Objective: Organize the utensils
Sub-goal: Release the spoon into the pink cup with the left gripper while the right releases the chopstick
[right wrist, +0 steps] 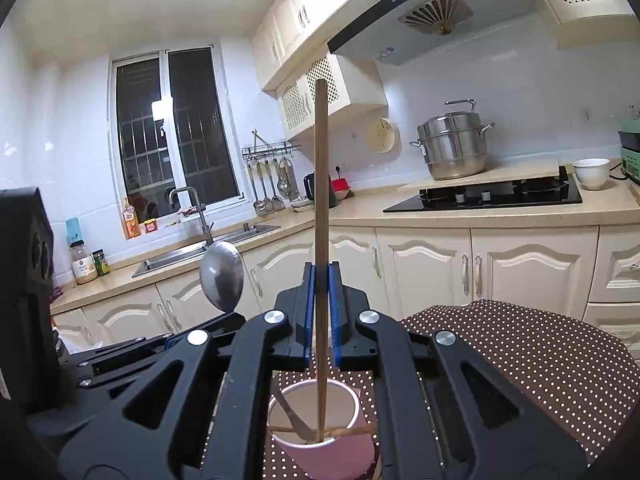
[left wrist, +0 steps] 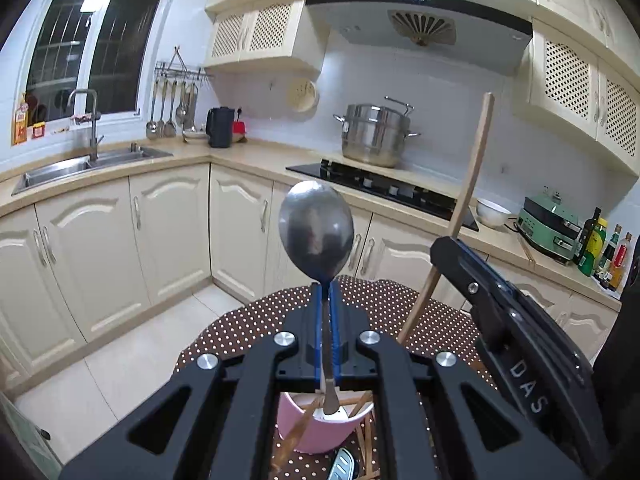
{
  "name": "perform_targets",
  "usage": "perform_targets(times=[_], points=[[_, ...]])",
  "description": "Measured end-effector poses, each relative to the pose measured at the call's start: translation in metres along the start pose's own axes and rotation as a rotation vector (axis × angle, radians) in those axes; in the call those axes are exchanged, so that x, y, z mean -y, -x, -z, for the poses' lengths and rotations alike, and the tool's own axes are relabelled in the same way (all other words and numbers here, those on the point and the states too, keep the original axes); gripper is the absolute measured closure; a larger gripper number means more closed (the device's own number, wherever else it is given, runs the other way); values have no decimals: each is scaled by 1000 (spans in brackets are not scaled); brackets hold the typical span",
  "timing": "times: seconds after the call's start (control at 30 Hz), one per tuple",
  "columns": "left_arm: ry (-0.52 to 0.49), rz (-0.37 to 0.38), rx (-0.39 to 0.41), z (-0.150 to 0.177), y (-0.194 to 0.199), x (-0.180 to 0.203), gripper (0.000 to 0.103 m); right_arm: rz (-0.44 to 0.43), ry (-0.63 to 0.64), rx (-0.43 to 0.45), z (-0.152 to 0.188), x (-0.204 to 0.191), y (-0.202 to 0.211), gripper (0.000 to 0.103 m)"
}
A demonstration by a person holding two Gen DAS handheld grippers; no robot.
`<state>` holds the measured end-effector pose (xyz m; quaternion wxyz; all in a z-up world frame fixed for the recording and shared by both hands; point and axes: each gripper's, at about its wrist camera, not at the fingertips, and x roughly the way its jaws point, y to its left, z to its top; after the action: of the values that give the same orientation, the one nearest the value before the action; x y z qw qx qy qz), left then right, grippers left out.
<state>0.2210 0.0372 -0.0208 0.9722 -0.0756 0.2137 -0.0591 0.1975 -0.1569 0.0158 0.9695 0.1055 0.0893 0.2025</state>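
Spoon (left wrist: 316, 232) clamped in L gripper (left wrist: 327, 292), chopstick (right wrist: 320, 208) in R gripper (right wrist: 320, 276); polka-dot table (right wrist: 520, 344), kitchen.

One readable marking, on a gripper body

White capital letters "DAS" run along the black side of the right gripper (left wrist: 454, 246) in the left wrist view (the word may run on out of sight); labels on the bottles (left wrist: 596, 246) and the window-sill packets (left wrist: 21, 120) are too small to read.
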Motion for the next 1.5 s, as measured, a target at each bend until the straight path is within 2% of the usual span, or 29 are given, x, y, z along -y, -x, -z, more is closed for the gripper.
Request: perform_targets(times=[0.13, 0.23, 0.43, 0.63, 0.9, 0.97, 1.0, 1.03, 1.13, 1.3, 1.4, 1.5], points=[[10, 6, -29, 4, -2, -4, 95, 3, 0, -15, 1, 1, 0, 95], [9, -11, -8, 5, 5, -4, 71, 4, -3, -26, 2, 2, 2, 95], [1, -21, 4, 2, 15, -2, 71, 4, -6, -42, 2, 2, 5, 95], [-7, -62, 32, -1, 28, -4, 63, 2, 4, -64, 1, 0, 6, 95], [-11, -75, 53, -3, 49, -3, 54, 28, 2, -81, 0, -5, 17, 94], [-15, -75, 65, -3, 58, -2, 49, 37, 2, -80, -2, -6, 23, 86], [-19, -76, 72, -3, 62, 0, 48, 42, 1, -73, -3, -7, 28, 72], [-24, -77, 78, -4, 66, 1, 47, 47, 0, -65, -4, -6, 31, 53], [-25, -72, 97, -5, 81, 3, 41, 61, 2, -49, -8, -7, 46, 52], [-42, -44, 86, -2, 100, 9, 39, 109, 19, -29, -15, -1, 75, 44], [-54, -26, 48, 4, 104, 16, 38, 160, 30, -38, -12, 7, 91, 43], [-75, -7, -26, 15, 99, 23, 38, 196, 24, -84, -4, 20, 105, 42]])
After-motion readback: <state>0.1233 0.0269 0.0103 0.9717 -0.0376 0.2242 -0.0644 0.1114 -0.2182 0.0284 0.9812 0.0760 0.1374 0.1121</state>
